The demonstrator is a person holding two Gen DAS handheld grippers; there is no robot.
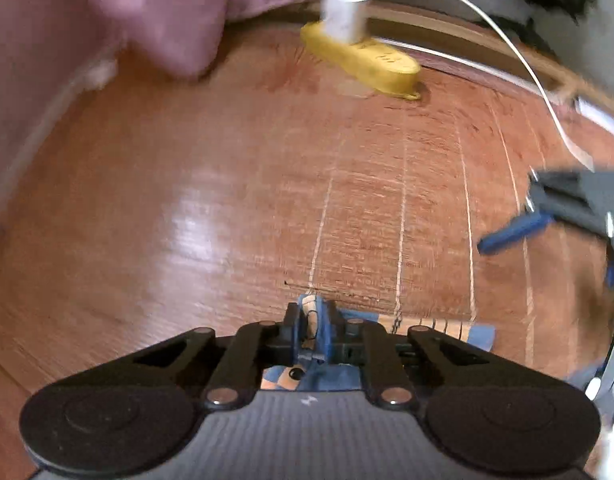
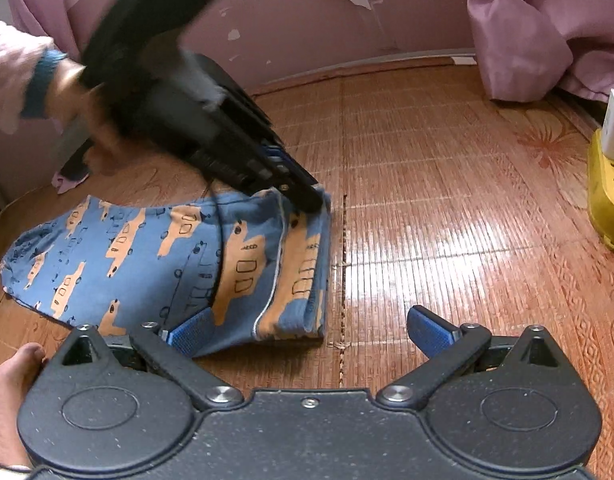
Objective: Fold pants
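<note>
The pants [image 2: 147,264], blue with tan vehicle prints, lie folded flat on a woven bamboo mat [image 2: 447,184] on the floor, at the left of the right wrist view, their folded edge running down the middle of the picture. That view shows nearly the whole garment; the left wrist view shows only a sliver of the same cloth [image 1: 459,326] just past and below its own fingers.

The left gripper [image 1: 312,328] has its jaws closed tight on a bunched corner of the fabric. In the right wrist view it [image 2: 307,196] reaches down at a slant from the upper left onto the far corner of the folded edge, with the hand [image 2: 79,108] and a pink sleeve [image 2: 11,76] behind it.

The right gripper [image 2: 309,330] hovers at the near edge of the pants with its jaws wide apart and holding nothing; its left blue pad [image 2: 191,330] lies over the cloth, the right pad [image 2: 431,332] over bare mat. In the left wrist view it shows blurred at the right edge [image 1: 519,232].

A yellow power strip [image 1: 363,62] with a white charger [image 1: 343,12] and cable [image 1: 519,60] lies on the far mat, seen whole only from the left wrist. Pink cloth [image 2: 539,28] hangs against the wall.
</note>
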